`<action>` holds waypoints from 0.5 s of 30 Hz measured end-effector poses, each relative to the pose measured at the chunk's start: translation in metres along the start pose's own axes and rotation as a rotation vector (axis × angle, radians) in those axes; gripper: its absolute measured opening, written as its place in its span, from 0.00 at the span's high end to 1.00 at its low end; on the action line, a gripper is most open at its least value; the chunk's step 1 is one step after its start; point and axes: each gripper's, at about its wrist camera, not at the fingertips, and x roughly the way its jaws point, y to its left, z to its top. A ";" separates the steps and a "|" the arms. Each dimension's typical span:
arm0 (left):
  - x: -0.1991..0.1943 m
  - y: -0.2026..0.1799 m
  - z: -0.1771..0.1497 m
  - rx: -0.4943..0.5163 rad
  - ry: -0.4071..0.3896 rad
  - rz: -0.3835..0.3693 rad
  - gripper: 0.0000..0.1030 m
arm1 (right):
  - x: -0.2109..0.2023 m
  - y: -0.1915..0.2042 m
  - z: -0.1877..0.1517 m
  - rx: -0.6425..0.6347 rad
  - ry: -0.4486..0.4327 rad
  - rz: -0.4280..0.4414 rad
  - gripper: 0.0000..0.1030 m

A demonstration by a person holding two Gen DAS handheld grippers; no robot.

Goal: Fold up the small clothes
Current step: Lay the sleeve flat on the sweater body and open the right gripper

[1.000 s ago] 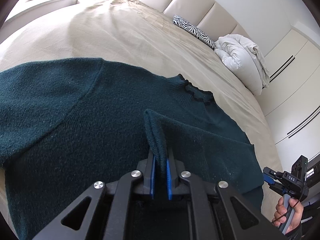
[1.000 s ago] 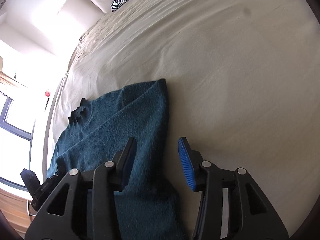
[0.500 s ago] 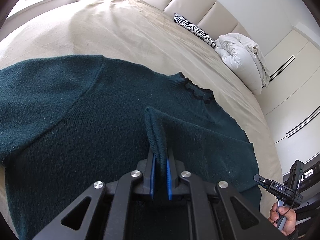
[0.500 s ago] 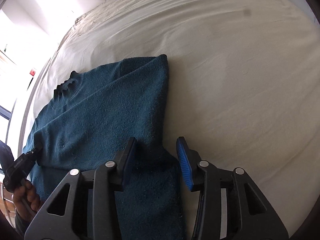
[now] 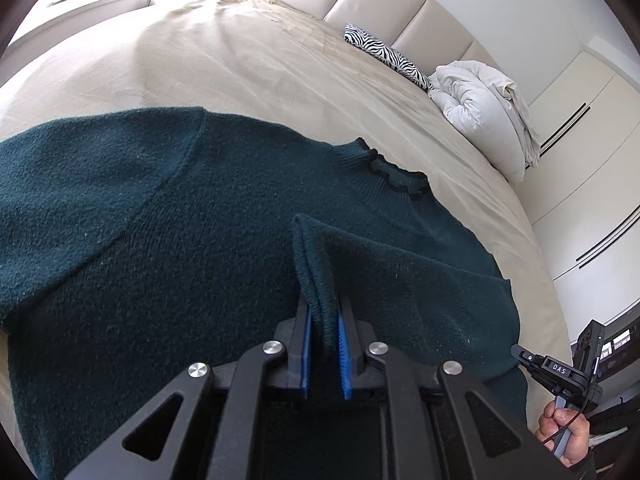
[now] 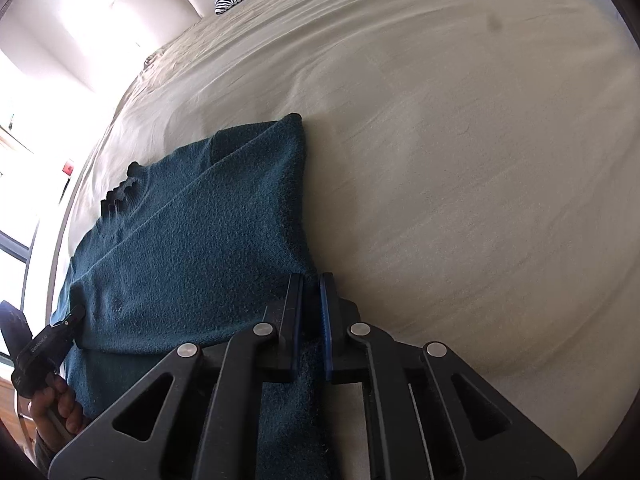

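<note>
A dark teal knit sweater (image 5: 200, 240) lies flat on the beige bed, its frilled collar (image 5: 394, 178) toward the headboard. My left gripper (image 5: 325, 320) is shut on the cuff of the sweater's right sleeve (image 5: 316, 264), which is folded across the body. In the right wrist view the sweater (image 6: 200, 248) lies to the left, and my right gripper (image 6: 311, 284) is shut on its right side edge. The right gripper also shows at the left view's lower right (image 5: 560, 372).
The beige bedsheet (image 6: 460, 160) spreads wide to the right of the sweater. A zebra-print pillow (image 5: 384, 52) and a white bundled duvet (image 5: 480, 116) lie by the padded headboard. White wardrobe doors (image 5: 580, 140) stand beyond the bed.
My right gripper has shut from open onto the sweater's right edge. My left gripper has kept its hold on the sleeve cuff and barely moved.
</note>
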 end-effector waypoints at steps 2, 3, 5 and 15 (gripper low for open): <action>0.001 0.002 0.002 -0.011 0.000 -0.007 0.86 | 0.002 0.004 -0.001 -0.035 -0.003 -0.005 0.95; 0.001 0.003 0.003 -0.014 -0.002 -0.008 0.86 | 0.000 0.005 0.000 -0.048 0.002 -0.001 0.94; 0.001 0.003 0.005 -0.010 -0.002 -0.006 0.86 | -0.006 0.006 0.002 -0.034 0.015 0.026 0.89; 0.000 -0.002 0.014 0.034 -0.015 0.014 0.86 | -0.028 0.051 0.042 -0.074 -0.084 -0.002 0.88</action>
